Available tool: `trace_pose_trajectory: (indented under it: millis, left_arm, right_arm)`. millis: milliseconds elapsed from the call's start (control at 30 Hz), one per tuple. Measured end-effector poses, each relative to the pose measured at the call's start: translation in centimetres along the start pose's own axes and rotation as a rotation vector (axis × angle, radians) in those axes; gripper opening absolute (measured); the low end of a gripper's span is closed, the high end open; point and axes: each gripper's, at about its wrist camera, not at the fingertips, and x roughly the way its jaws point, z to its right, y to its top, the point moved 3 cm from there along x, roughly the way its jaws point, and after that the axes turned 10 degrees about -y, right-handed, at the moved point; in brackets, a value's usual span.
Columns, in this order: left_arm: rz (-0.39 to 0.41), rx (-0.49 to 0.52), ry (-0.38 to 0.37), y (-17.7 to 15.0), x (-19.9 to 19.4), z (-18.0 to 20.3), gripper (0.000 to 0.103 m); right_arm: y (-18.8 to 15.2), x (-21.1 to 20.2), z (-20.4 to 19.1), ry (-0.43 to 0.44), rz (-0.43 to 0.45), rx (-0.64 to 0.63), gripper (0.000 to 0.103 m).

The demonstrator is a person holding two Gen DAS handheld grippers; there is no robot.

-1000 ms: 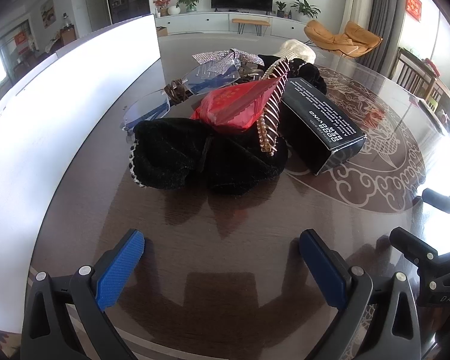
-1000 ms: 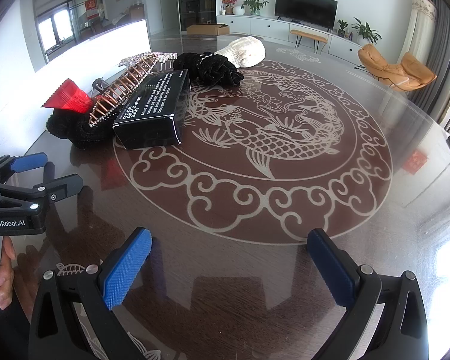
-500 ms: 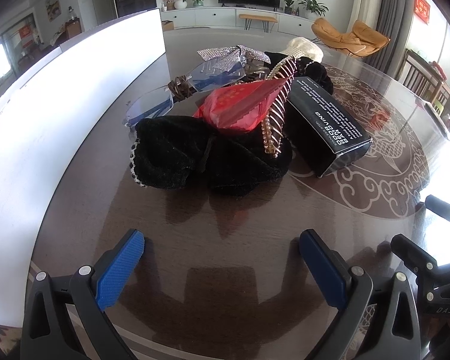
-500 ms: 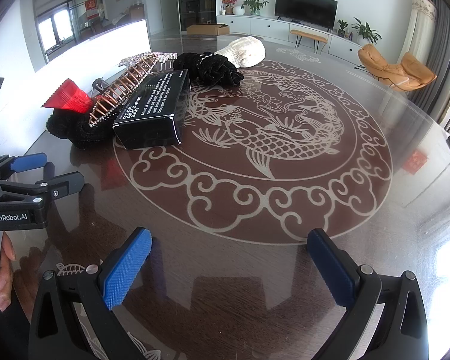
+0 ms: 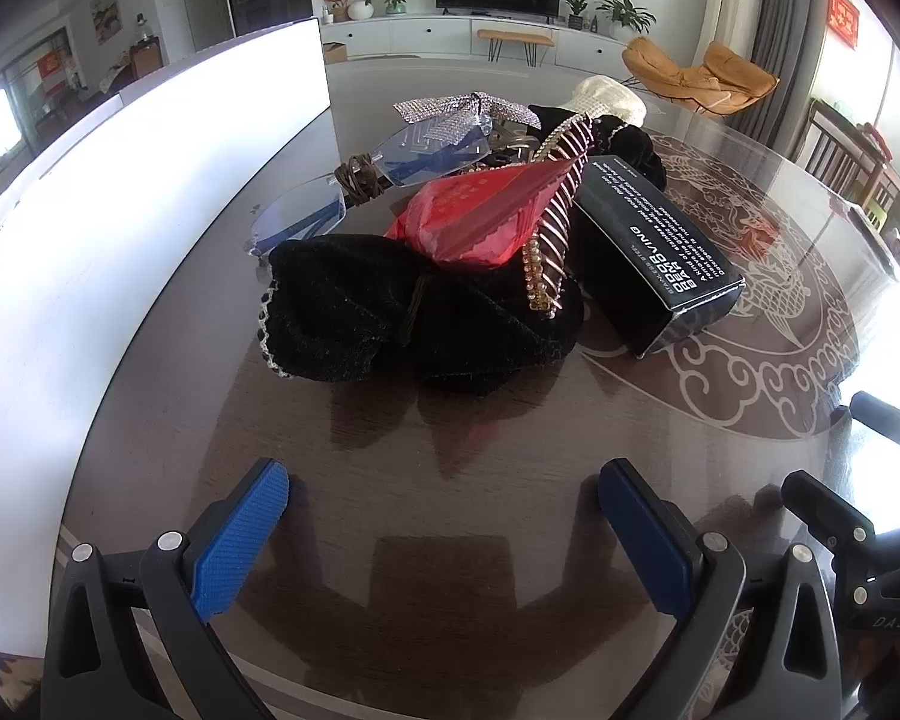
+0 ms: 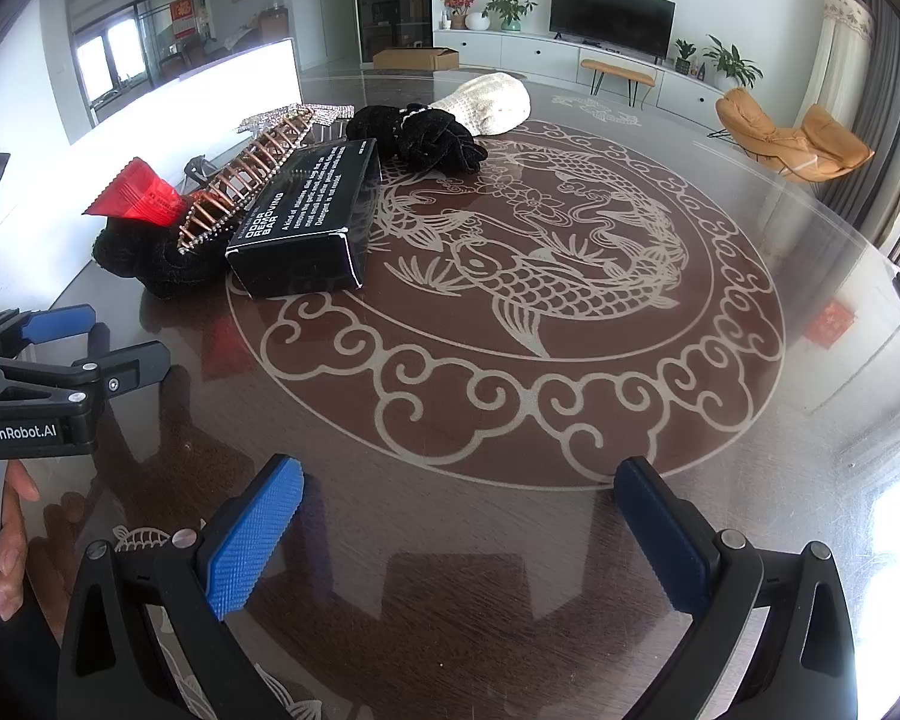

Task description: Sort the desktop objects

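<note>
Left gripper (image 5: pixel 444 516): fingers spread wide, nothing between them, low over the bench (image 5: pixel 450 588). Right gripper (image 6: pixel 459 516): fingers likewise apart and empty.

Pile lies ahead of the left fingers, well apart from the tips. Nearest: black velvet bow (image 5: pixel 390 312). On it a red packet (image 5: pixel 480 222), and a comb clip (image 5: pixel 555 234) leaning between packet and black box (image 5: pixel 660 246). Box sits ahead and right of the left fingers; its print reads upside down in that view.

Behind the packet: clear glasses (image 5: pixel 414 156), a brown tie (image 5: pixel 357 177), a rhinestone bow (image 5: pixel 462 108), all partly hidden. Black scrunchie (image 6: pixel 420 135) and cream pouch (image 6: pixel 489 105) show better from the right wrist, far ahead-left of the right fingers.

Hand (image 6: pixel 9 540) cut off at the frame edge
</note>
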Motion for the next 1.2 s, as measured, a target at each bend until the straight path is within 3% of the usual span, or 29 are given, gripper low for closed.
trace_pose_trajectory:
  millis: [933,1200]
  left_arm:
    - [-0.016,-0.009,0.002,-0.2,0.0,-0.1,0.103]
    - [-0.016,-0.075,0.038,-0.2,-0.3,-1.8,0.103]
  right_arm:
    - [0.0,0.0,0.0,0.000,0.000,0.000,0.103]
    - [1.0,0.3,0.3,0.008,-0.019,0.010,0.103]
